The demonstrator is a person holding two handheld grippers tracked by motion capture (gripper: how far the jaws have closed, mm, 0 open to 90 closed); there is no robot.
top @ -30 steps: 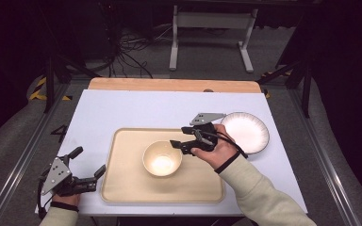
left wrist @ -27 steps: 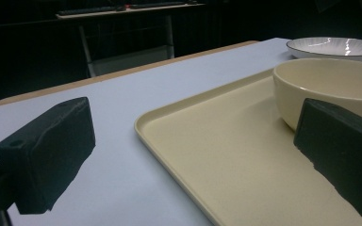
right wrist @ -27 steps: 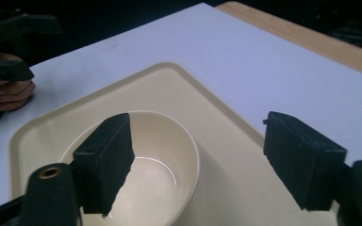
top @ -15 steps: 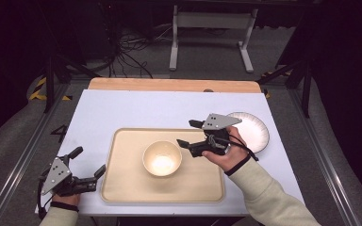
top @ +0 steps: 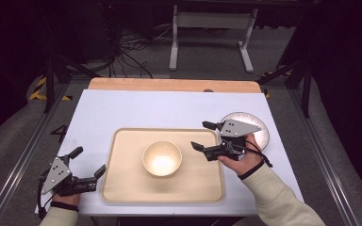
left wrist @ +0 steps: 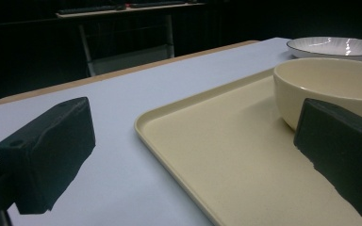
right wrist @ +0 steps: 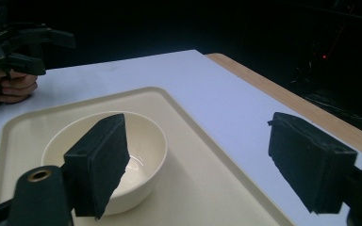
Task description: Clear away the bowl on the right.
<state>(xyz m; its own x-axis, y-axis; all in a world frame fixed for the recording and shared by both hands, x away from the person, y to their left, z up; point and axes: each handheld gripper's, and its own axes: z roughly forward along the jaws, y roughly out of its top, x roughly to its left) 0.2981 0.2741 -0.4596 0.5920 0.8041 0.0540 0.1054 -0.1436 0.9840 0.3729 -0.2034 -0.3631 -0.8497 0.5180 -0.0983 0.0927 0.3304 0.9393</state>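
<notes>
The bowl [top: 162,158] sits upright near the middle of the tray [top: 122,188], which lies on the tabletop [top: 122,113]; a plate [top: 259,129] rests on the tabletop just off the tray's right edge. The right gripper [top: 203,135] hovers over the tray's right part, between bowl and plate, its fingers [right wrist: 101,160] spread wide with nothing between them; they have just been opening, and in the right gripper view 1 pad hangs in front of the bowl while the other [right wrist: 308,162] stands over bare tabletop. The left gripper [top: 87,161] rests at the tray's left edge, fingers [left wrist: 47,150] wide and empty, pointed across the tray toward the bowl [left wrist: 330,89]. The likely risks lie with the right hand. If it swings toward the plate with the gripper low, a pad could clip the rim and skid the plate toward the tabletop's right edge, which looks near. A plate lying flat gives the fingers little to bite on, so a shallow pinch on the rim could slip. If the hand goes to the bowl instead, a pad striking the wall could push it across the smooth tray. The trailing cable [top: 259,155] lies over the plate and could drag it.
</notes>
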